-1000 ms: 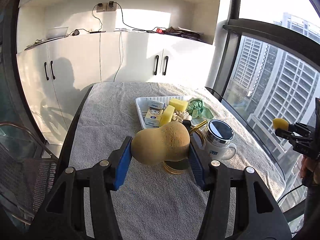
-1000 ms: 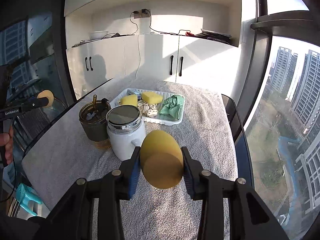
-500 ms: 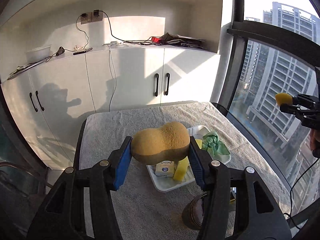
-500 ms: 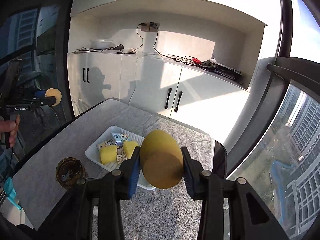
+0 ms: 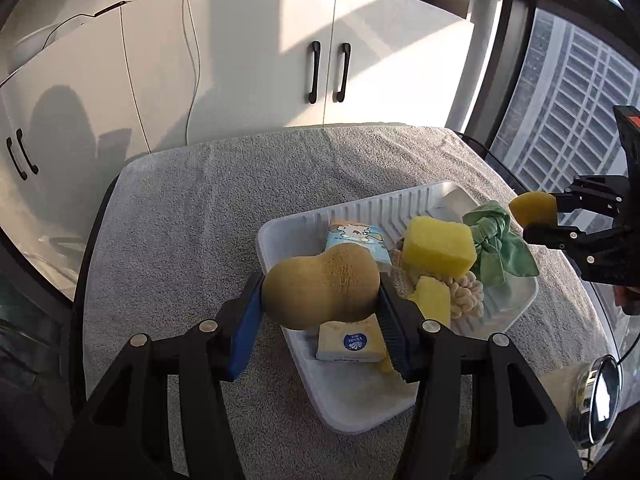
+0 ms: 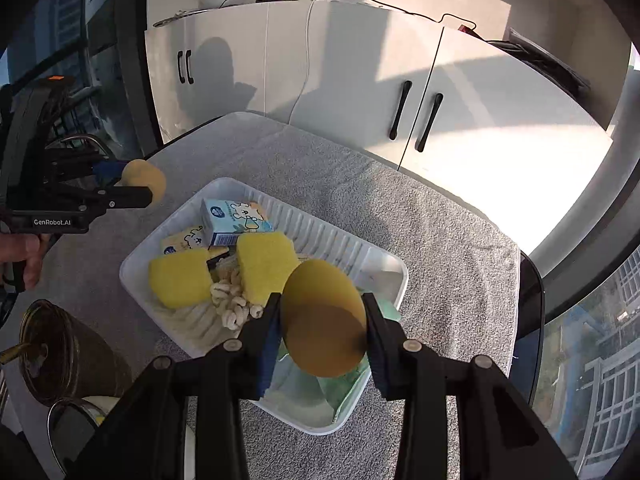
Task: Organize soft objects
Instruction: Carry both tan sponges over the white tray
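Sponges: peanut-shaped sponge (image 5: 320,288) clamped in left tool (image 5: 320,300), above white tray (image 5: 360,408) at its 9 o'clock edge; oval sponge (image 6: 323,318) clamped in right tool (image 6: 323,328), above tray's 4 o'clock corner.

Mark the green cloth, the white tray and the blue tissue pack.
green cloth (image 5: 500,246), left wrist view, on its knotted middle.
white tray (image 5: 356,408), left wrist view, on its bare near floor.
blue tissue pack (image 6: 232,220), right wrist view, on its printed top.
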Demonstrator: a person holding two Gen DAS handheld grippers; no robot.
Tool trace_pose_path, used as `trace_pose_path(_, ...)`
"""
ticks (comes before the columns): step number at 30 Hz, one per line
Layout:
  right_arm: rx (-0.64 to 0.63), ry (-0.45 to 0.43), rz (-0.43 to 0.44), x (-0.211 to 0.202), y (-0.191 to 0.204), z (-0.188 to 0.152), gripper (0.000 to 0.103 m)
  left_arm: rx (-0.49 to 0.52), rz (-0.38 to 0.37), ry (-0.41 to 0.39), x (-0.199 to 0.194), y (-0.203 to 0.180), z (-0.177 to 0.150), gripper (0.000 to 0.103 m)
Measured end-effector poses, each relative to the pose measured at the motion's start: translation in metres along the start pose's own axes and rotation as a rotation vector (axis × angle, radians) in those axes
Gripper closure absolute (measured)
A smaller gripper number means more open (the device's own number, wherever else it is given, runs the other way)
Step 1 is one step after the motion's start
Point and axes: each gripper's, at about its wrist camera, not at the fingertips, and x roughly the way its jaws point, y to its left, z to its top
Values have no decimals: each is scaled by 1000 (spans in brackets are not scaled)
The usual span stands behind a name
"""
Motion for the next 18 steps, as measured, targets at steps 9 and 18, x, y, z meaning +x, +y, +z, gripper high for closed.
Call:
trace_pose_path(9, -23, 60, 21, 45, 8, -20, 62, 6, 23, 40, 40, 5, -5, 51)
trace_pose_path(18, -46, 89, 35, 61, 17, -31, 62, 30, 28, 60, 56, -1, -11, 47)
